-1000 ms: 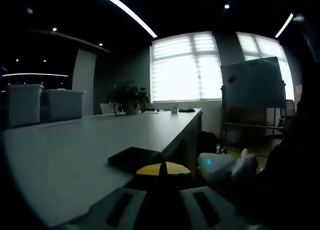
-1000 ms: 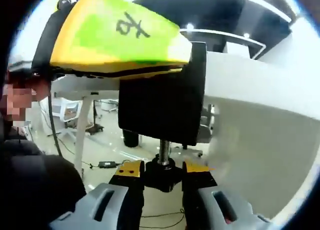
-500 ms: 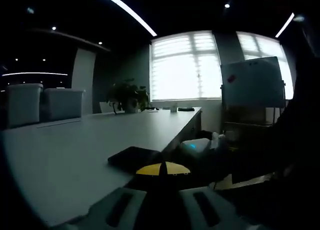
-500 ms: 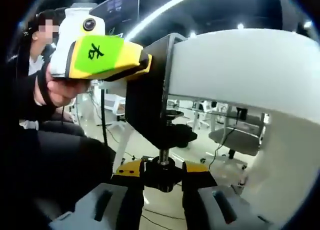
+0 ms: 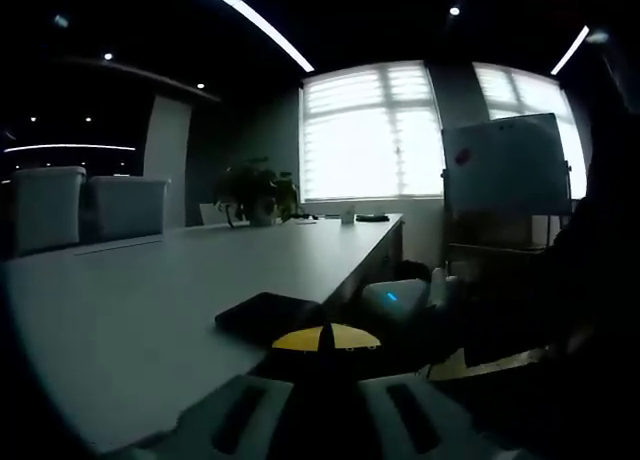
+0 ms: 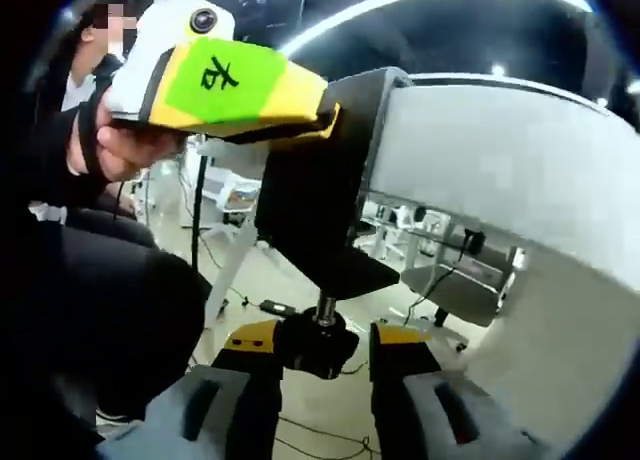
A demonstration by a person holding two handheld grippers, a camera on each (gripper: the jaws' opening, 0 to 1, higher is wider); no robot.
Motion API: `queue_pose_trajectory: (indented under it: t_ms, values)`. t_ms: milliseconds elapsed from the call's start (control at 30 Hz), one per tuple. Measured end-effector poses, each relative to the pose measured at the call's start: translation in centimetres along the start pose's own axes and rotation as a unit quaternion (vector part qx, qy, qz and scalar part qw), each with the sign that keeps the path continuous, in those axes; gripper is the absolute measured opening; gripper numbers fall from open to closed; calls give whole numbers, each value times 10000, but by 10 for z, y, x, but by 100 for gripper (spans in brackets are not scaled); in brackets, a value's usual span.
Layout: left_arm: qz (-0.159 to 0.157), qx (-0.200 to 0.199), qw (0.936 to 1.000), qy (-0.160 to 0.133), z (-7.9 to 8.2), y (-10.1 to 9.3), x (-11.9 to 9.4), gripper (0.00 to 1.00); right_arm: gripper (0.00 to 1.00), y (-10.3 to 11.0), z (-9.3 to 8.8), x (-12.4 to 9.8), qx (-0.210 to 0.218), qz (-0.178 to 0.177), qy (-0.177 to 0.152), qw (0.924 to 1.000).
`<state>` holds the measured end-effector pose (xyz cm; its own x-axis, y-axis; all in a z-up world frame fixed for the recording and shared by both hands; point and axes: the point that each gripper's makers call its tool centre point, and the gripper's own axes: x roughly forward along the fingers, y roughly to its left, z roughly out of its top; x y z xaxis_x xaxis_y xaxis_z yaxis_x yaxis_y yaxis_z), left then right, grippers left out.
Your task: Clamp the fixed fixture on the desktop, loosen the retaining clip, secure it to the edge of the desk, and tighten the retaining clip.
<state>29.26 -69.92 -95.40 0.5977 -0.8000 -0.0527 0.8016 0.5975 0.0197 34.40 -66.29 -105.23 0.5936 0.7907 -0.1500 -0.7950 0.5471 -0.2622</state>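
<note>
A black C-shaped fixture [image 6: 315, 210] sits over the edge of the white desk [image 6: 500, 170]. Its flat top plate [image 5: 268, 315] lies on the desktop [image 5: 150, 290]. My left gripper [image 5: 325, 342] is shut on the fixture's upper part. From below, the left gripper [image 6: 325, 122] appears as a yellow body with a green label, held by a hand [image 6: 120, 150]. Under the desk, the fixture's threaded screw ends in a black knob [image 6: 316, 352]. My right gripper [image 6: 318, 342] is shut on that knob, a yellow-tipped jaw on either side. The right gripper's grey body [image 5: 398, 302] shows beside the desk edge.
Padded chairs [image 5: 120, 208] line the far side of the desk, with a plant [image 5: 255, 192] at its end. A whiteboard [image 5: 505, 165] stands to the right near bright windows. Below the desk are table legs, chairs and a cable adapter [image 6: 270, 307] on the floor.
The right gripper view has swung and rolled around the fixture while the knob stays between its jaws. In the left gripper view, the right gripper moved from the lower right toward the desk edge.
</note>
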Motion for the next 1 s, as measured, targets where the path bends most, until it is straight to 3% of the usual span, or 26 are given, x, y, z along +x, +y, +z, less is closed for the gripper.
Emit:
queue_pose_trajectory:
  t_ms: [67,167,200,333,500,667,733,867,1000]
  values:
    - [7,3,10000,-6,0,0,0,1,41,-2,0,-8,419,-263,-95,9987]
    - [6,-17,10000,-41,0,0,0,1,47,-9,-4,-20,596,-829,-56,9948]
    - [4,-25,10000,-48,1,0,0,1,47,-13,-5,-23,725,-1130,-49,9909]
    - [15,-31,10000,-58,1,-1,-1,1,48,-13,-5,-29,985,-1749,-138,9795]
    - [27,-36,10000,-74,1,-1,-1,1,56,-6,2,-13,797,-2024,-102,9760]
    - [22,-28,10000,-49,1,-1,-1,1,56,-10,9,-1,838,-2341,-97,9685]
    - [22,-30,10000,-50,1,-1,-1,1,54,-12,7,2,890,-2420,-89,9661]
    - [17,-37,10000,-66,1,-2,-1,1,41,-13,4,2,1036,-2594,-64,9602]
    - [-2,-46,10000,-80,1,-2,-1,1,42,-7,2,6,1004,-2549,-15,9617]
